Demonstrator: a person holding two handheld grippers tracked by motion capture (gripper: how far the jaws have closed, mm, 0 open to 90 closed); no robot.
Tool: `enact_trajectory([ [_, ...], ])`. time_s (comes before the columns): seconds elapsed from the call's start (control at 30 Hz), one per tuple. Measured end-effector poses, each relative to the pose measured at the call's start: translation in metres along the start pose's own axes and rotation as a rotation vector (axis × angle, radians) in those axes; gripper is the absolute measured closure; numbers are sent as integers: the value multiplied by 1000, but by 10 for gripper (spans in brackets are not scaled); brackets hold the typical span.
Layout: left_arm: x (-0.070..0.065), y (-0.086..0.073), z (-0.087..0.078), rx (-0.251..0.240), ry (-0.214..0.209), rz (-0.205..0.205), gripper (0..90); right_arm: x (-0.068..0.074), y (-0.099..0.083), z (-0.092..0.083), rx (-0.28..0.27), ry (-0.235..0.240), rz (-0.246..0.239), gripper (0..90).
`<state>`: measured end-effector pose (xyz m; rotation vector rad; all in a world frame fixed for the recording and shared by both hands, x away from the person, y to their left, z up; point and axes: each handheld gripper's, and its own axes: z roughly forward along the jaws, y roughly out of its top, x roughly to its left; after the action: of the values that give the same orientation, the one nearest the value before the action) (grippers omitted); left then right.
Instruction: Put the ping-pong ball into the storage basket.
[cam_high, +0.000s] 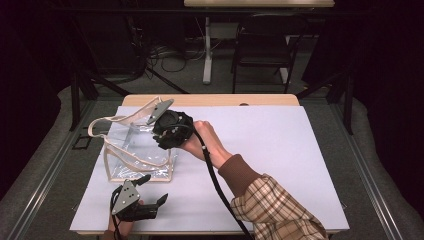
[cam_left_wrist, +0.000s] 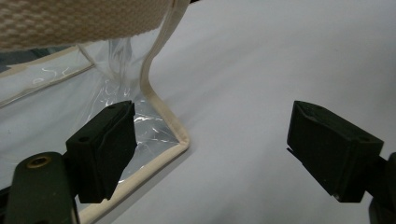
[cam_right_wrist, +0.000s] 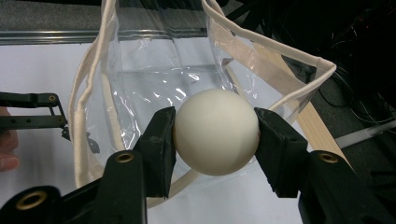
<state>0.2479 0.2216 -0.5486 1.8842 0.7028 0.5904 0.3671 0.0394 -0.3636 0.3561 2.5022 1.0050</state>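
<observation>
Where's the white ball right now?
In the right gripper view, the white ball is clamped by the right gripper, just above the clear bag's open top.

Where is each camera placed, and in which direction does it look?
High view: above the person's side, looking forward and down on the table; forearms show.
Left gripper view: on the left gripper, facing the bag; open jaws.
Right gripper view: on the right gripper, facing the bag; jaws hold the ball.
All share the bag.
</observation>
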Motion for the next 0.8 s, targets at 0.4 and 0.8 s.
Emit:
enact_trajectory([
  [0.4,0,1,0,-5,1,0,159,6,3,5,6,17,-8,509],
  [0.8,0,0,-1,-8,4,-3,159,8,5,13,19,60,4,509],
])
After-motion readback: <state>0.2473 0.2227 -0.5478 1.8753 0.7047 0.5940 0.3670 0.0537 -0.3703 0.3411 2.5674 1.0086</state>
